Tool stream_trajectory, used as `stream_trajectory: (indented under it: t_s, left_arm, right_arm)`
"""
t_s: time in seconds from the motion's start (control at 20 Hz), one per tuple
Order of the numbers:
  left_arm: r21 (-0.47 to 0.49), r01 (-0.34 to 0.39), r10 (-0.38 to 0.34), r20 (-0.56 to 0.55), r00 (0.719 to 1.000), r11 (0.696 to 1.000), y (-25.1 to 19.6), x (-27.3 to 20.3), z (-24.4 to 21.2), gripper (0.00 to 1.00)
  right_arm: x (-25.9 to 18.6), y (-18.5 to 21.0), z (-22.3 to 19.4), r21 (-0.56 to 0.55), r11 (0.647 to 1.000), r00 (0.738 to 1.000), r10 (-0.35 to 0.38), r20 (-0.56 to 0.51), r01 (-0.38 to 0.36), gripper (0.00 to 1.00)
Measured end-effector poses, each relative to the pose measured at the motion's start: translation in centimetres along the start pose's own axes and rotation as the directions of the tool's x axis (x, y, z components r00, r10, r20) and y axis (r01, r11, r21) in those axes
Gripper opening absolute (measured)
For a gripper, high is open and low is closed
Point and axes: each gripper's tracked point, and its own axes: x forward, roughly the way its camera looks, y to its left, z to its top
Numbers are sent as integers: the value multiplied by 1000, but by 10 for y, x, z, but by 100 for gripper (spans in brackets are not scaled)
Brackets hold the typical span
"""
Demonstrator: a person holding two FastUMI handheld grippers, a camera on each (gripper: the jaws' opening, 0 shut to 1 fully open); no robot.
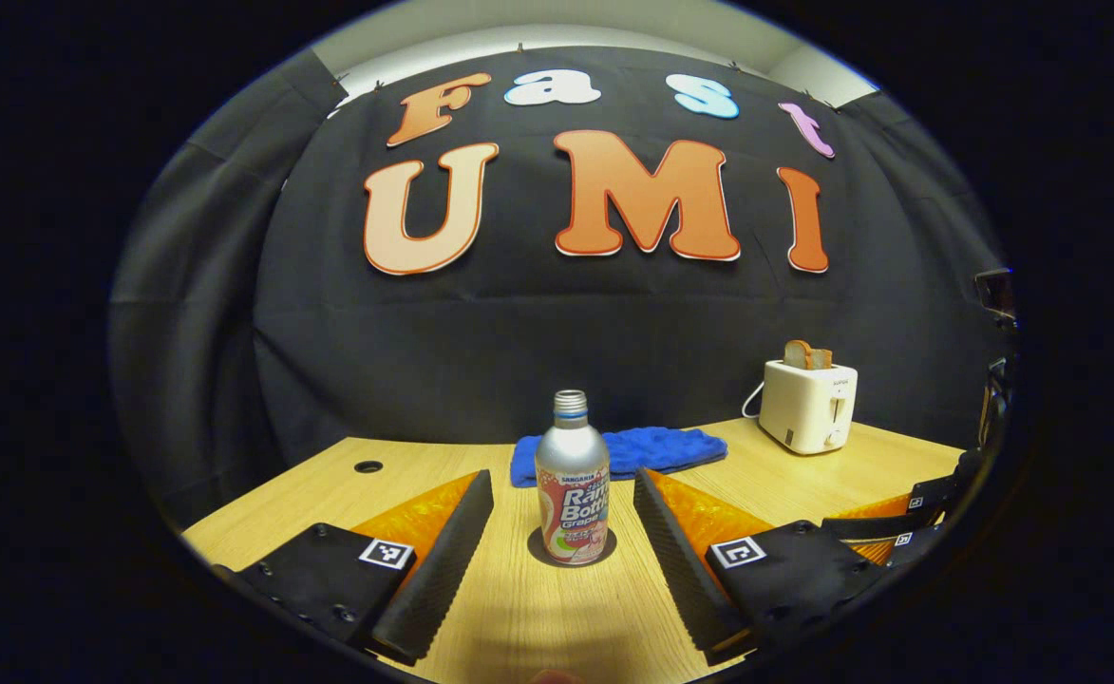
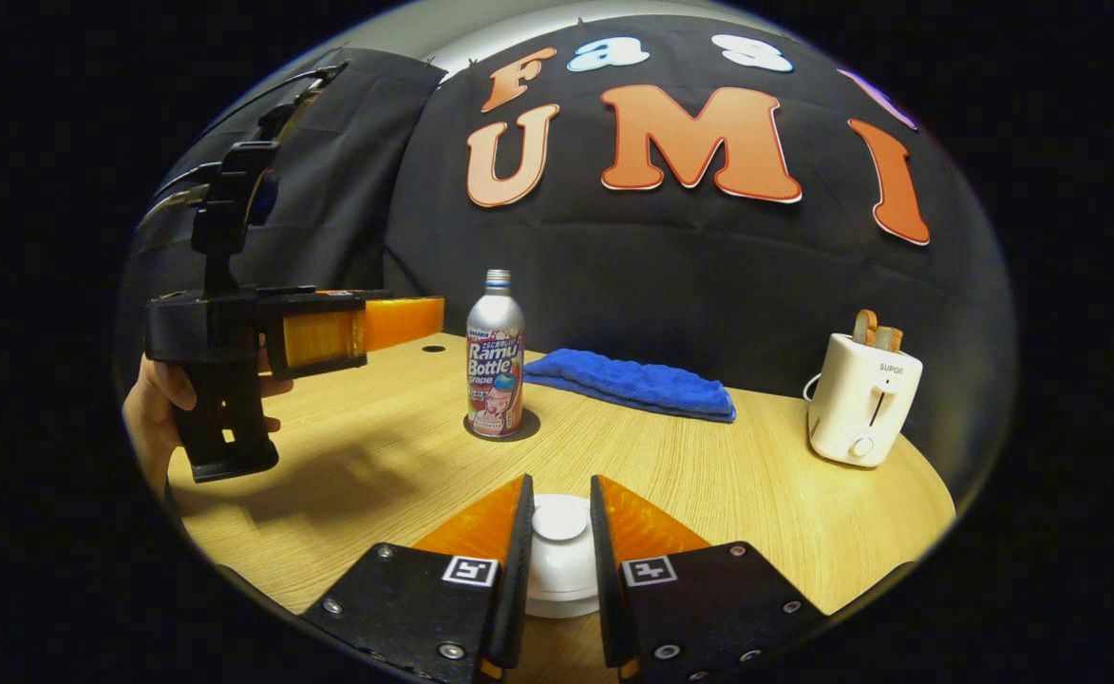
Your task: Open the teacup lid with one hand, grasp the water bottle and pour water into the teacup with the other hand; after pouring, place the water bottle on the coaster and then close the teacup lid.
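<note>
Right tongs [image 2: 558, 532] sit closest to the lens in the right gripper view, fingers closed in on the knob of the white teacup lid [image 2: 559, 556]; both fingers appear to press the knob from either side. Cup body under the lid is hidden by the fingers, can't tell more.

Left tongs [image 1: 564, 518] are wide open in the left gripper view, fingers spread to both sides of the water bottle [image 1: 572, 480], not touching it. Bottle stands upright, cap off, on the dark round coaster [image 1: 539, 549] on the wooden worktop [image 1: 557, 617]. In the right gripper view the left tongs hang above the worktop at the left, held by a hand [image 2: 153, 394], apart from the bottle.

Behind the bottle lies a folded blue towel [image 1: 656, 448]. Farther right, near the back edge, a white toaster [image 1: 808, 404] with bread slices [image 1: 807, 355] in its slots. Small round hole [image 1: 368, 466] in the worktop at far left.
</note>
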Motion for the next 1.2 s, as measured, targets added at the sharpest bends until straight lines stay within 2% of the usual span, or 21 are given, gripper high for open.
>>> stream_trajectory:
  t_s: [0.05,0.1,0.25,0.35,0.45,0.5,0.55,0.65,0.75,0.8,0.85,0.9,1.05,1.2]
  left_arm:
    - [7,-13,13,22,1000,1000,5,-7,10,94]
    - [10,-20,20,39,999,1000,6,-12,17,98]
    - [-10,-24,25,97,995,1000,8,-24,38,100]
    - [-22,-27,30,123,992,999,7,-33,51,100]
    - [-10,-51,52,155,987,999,12,-43,63,100]
    - [-12,-54,55,171,984,998,8,-50,67,100]
    - [-13,-60,61,178,982,998,9,-52,69,100]
    - [-23,-55,58,201,978,998,7,-58,75,94]
    - [-23,-65,68,198,978,998,10,-62,75,100]
    - [-19,-80,82,202,976,997,14,-64,77,94]
    - [-21,-88,90,204,975,996,14,-65,78,94]
    - [-21,-92,95,203,975,995,15,-66,78,100]
    - [-27,-102,105,191,976,994,17,-65,77,94]
    - [-28,-115,119,178,977,993,18,-65,73,94]
  right_arm:
    - [-5,-6,18,-11,1000,999,-21,50,21,43]
    - [-8,-12,26,-7,999,996,-37,76,37,49]
    - [-28,-43,65,17,993,978,-121,169,119,66]
    - [-41,-65,84,16,982,961,-185,207,186,76]
    - [-59,-88,109,17,966,931,-253,263,258,83]
    - [-68,-100,123,30,956,913,-287,291,291,80]
    - [-73,-105,131,35,950,900,-305,310,310,85]
    - [-81,-114,141,46,939,881,-336,333,341,86]
    - [-86,-121,144,49,927,869,-365,333,371,86]
    - [-88,-122,147,53,923,863,-377,336,382,89]
    - [-90,-120,148,53,924,863,-373,342,378,90]
    - [-91,-120,149,56,924,861,-373,346,377,90]
    - [-88,-116,146,49,928,869,-365,336,370,91]
    - [-89,-116,146,49,929,871,-362,332,368,92]
